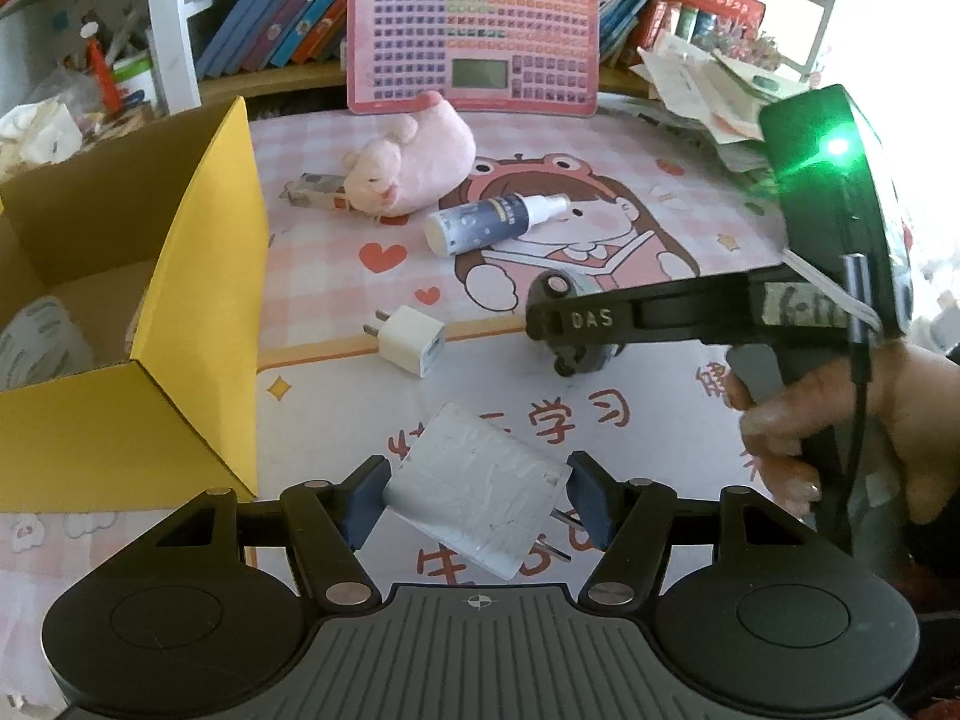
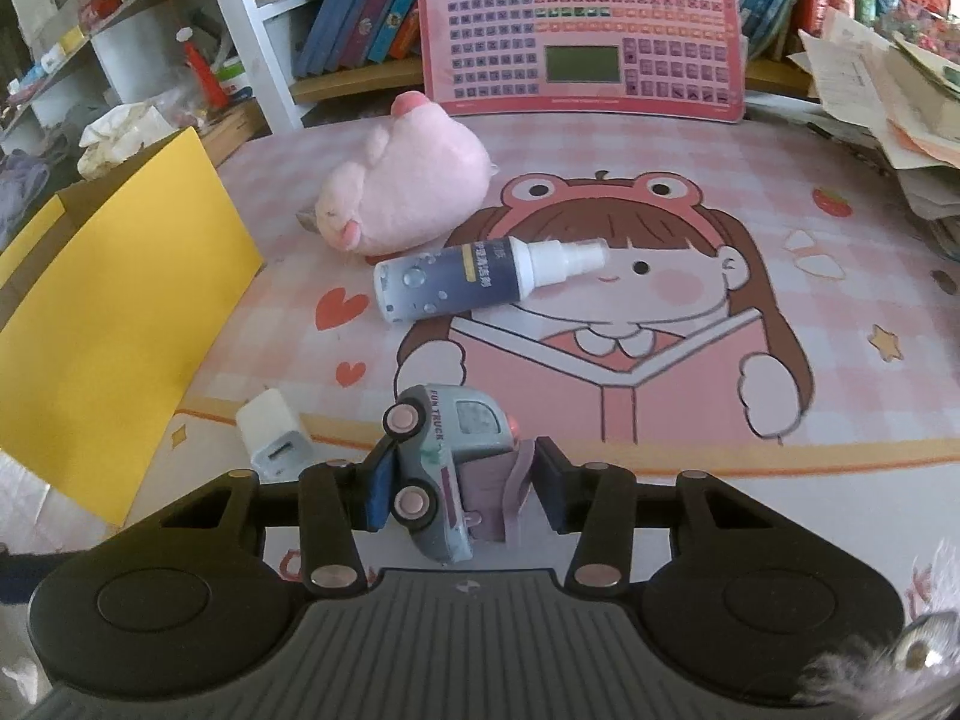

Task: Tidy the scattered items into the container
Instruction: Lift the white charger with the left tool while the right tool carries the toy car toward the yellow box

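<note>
Gripping a grey charger block [image 1: 480,504], the left gripper [image 1: 477,501] needed the box [image 1: 198,312]; the right gripper [image 2: 459,489] pinched a toy truck [image 2: 444,468].

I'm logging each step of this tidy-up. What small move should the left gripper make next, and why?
Probably lift the silver power bank and carry it left over the yellow cardboard box. The left gripper already has its pads on both sides of it, the box stands open beside it, and the right gripper is busy at the toy truck.
</note>
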`<action>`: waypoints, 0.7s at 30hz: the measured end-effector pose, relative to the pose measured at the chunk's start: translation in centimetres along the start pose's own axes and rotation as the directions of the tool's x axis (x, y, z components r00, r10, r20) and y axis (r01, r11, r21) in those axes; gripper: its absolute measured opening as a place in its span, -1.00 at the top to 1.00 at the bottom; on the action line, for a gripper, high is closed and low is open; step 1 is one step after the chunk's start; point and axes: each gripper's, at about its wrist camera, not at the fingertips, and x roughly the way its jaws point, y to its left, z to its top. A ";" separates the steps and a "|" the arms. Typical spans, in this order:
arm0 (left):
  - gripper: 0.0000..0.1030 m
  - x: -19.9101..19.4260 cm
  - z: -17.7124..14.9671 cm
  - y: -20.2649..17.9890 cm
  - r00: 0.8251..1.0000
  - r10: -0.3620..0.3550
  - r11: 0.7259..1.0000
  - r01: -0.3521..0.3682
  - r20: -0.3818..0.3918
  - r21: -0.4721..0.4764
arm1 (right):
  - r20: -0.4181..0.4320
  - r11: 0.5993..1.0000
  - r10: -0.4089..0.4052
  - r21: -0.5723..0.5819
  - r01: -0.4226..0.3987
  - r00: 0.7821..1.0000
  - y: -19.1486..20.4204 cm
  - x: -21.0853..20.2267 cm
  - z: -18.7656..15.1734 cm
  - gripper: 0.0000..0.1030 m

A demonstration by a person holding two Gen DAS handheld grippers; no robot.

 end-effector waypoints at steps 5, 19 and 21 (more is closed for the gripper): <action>-0.25 -0.9 -0.7 0.5 0.999 -0.032 0.999 0.032 0.025 -0.003 | 0.005 1.000 -0.019 0.014 0.019 1.000 0.7 -2.0 -0.9 0.15; -0.25 -3.8 -2.9 3.2 0.988 -0.129 0.991 0.131 0.080 -0.012 | 0.012 0.997 -0.071 0.033 0.071 0.997 4.9 -6.6 -4.0 0.15; -0.25 -4.3 -3.4 3.7 0.987 -0.138 0.990 0.139 0.083 -0.006 | 0.016 0.996 -0.081 0.040 0.080 0.997 5.6 -7.1 -4.5 0.15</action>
